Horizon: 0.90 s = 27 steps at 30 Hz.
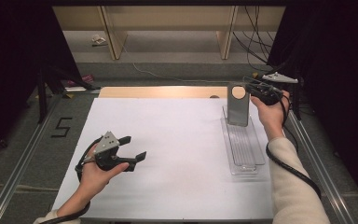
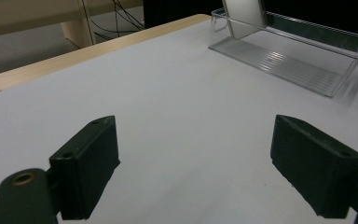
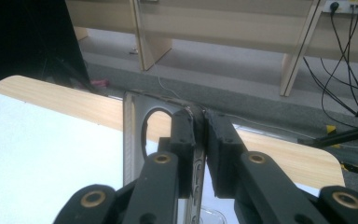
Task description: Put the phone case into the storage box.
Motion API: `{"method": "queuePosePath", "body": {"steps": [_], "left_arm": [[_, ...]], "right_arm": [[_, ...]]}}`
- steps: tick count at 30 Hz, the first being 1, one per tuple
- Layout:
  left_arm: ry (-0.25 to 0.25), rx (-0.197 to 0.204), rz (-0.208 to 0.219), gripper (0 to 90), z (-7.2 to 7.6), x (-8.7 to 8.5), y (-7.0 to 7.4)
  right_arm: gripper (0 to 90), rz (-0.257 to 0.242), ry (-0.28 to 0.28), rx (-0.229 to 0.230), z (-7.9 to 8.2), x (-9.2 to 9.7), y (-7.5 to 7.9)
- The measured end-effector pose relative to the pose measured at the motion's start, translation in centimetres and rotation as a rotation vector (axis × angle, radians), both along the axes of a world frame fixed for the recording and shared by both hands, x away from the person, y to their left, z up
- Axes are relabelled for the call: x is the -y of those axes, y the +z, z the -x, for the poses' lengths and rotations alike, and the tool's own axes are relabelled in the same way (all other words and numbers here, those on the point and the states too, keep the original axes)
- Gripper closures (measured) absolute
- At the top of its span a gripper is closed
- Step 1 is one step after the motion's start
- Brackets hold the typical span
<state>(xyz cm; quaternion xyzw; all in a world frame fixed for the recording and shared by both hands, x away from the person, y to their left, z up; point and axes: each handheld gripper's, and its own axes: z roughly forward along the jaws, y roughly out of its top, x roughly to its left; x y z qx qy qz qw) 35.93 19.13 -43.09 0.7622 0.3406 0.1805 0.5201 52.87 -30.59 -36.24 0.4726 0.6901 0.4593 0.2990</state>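
A flat grey metal plate (image 1: 238, 107) with a round hole near its top stands upright over the far end of a clear plastic tray (image 1: 243, 148) at the table's right. My right gripper (image 1: 251, 90) is shut on the plate's top right edge; in the right gripper view the plate (image 3: 133, 135) is pinched edge-on between the black jaws (image 3: 200, 140). My left gripper (image 1: 134, 147) is open above the white table near its left front, nothing between its pads (image 2: 91, 161). In the left gripper view the tray (image 2: 292, 56) and the plate's lower part (image 2: 246, 14) lie far ahead.
The white sheet (image 1: 168, 154) covers the table, with a wood strip (image 1: 163, 92) at its far edge. Wooden shelving (image 1: 168, 28) and loose cables (image 1: 254, 37) stand behind the table. Metal rails (image 1: 25, 154) run along both sides.
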Motion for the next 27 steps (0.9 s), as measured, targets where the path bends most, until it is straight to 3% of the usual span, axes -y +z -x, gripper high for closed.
{"method": "queuePosePath", "body": {"steps": [27], "left_arm": [[0.0,-0.003,0.001,14.9,0.0,0.03,-0.04]], "right_arm": [[82.2,0.012,0.0,-0.026,-0.41,-0.06,-0.87]]}}
